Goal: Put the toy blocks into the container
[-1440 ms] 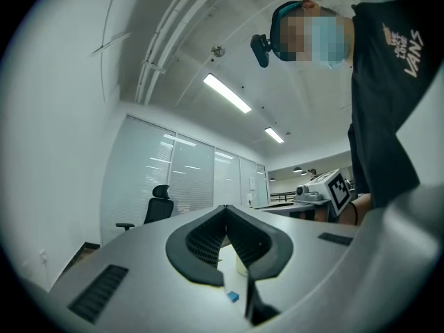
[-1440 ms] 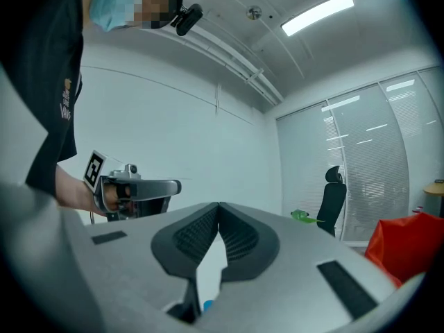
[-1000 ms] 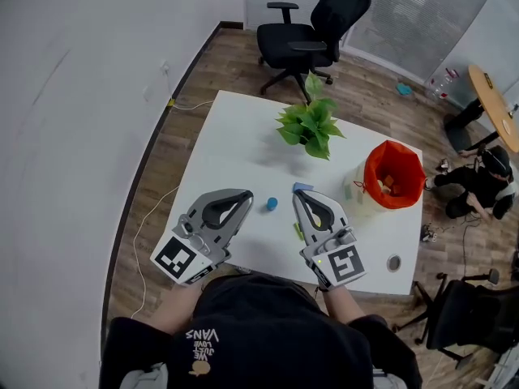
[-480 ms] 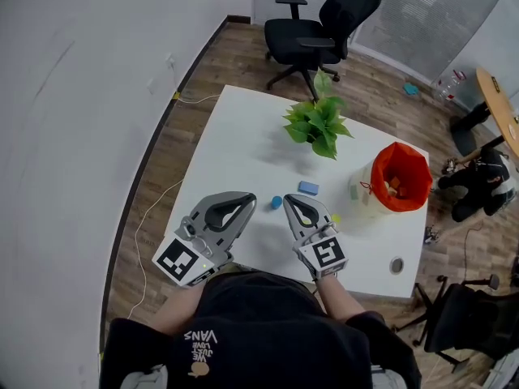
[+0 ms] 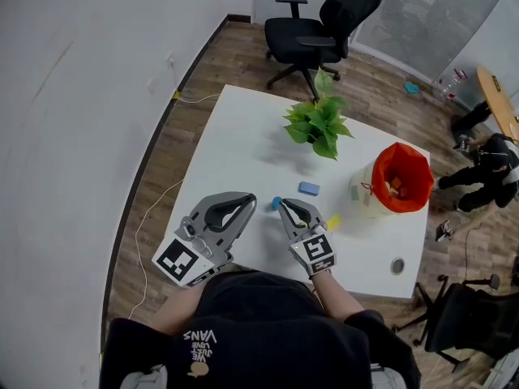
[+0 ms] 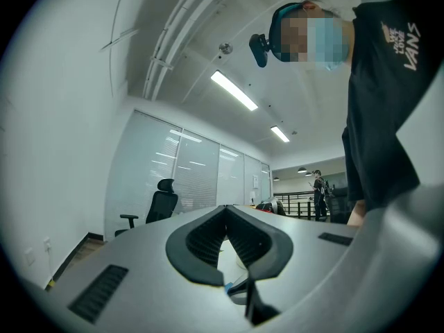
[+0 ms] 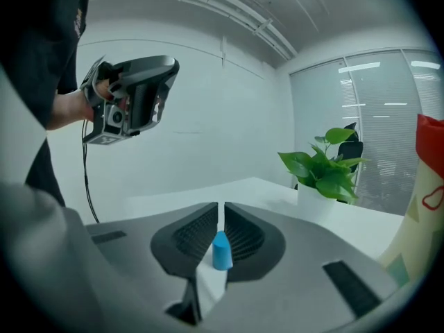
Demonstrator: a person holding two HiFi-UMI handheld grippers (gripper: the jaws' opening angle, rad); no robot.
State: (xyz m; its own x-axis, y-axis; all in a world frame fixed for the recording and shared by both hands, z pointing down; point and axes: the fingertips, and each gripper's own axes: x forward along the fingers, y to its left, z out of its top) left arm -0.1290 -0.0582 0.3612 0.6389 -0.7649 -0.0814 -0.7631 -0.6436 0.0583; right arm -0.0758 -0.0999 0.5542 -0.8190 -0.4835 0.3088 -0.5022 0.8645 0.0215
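We hold our right claw (image 5: 283, 206) (image 7: 220, 204) low over the white table (image 5: 243, 136), its jaws pressed together on nothing. The small blue block (image 5: 276, 203) (image 7: 221, 250) stands just off its tips and shows through the hollow between the jaws. A flat blue block (image 5: 308, 188) lies further ahead. A yellow block (image 5: 333, 220) lies just right of the claw, and the orange-lined container (image 5: 375, 164) stands well beyond it. Our left claw (image 5: 249, 202) (image 6: 225, 207), alongside on the left, is likewise pressed together and empty.

the right gripper (image 5: 282, 205) partly hides the blue block (image 5: 276, 203); blocks (image 5: 391, 185) inside the container (image 5: 371, 168) are too small to tell.
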